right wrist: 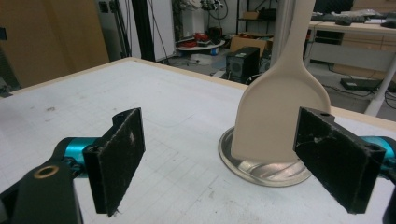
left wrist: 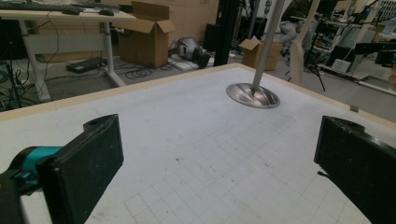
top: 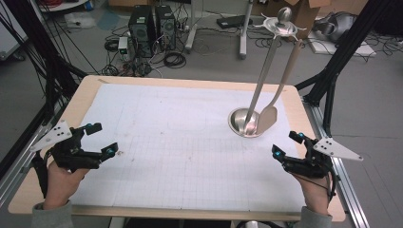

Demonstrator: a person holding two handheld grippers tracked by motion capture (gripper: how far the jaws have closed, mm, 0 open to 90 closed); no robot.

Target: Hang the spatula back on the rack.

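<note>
Steel gleams from the utensil stand point(top: 244, 122), whose round dished base sits on the bench toward the far right corner, well in from the right edge. A slim metal pole point(top: 264, 71) rises from the base, tilting in the high view toward a hook ring with a ball knob point(top: 284, 21) at the top. From that ring hangs a beige spatula point(top: 268, 118), its flat blade low over the right side of the base; whether the blade touches the base cannot be told.

The bench point(top: 85, 88) has a pale wooden rim and carries a white gridded mat point(top: 180, 142) that covers most of its top. No brand, label or writing can be read on the stand, the spatula or the mat.

The left gripper point(top: 100, 140) is held over the near left corner of the bench, its jaws spread wide with nothing between them; in the left gripper view the stand point(left wrist: 252, 94) lies well ahead toward the far edge. The right gripper point(top: 287, 145) is held near the right edge, just on the near side of the stand, jaws likewise wide apart and empty. In the right gripper view the spatula blade point(right wrist: 280, 109) hangs just ahead, between the two jaws in the line of sight but beyond them, untouched.
</note>
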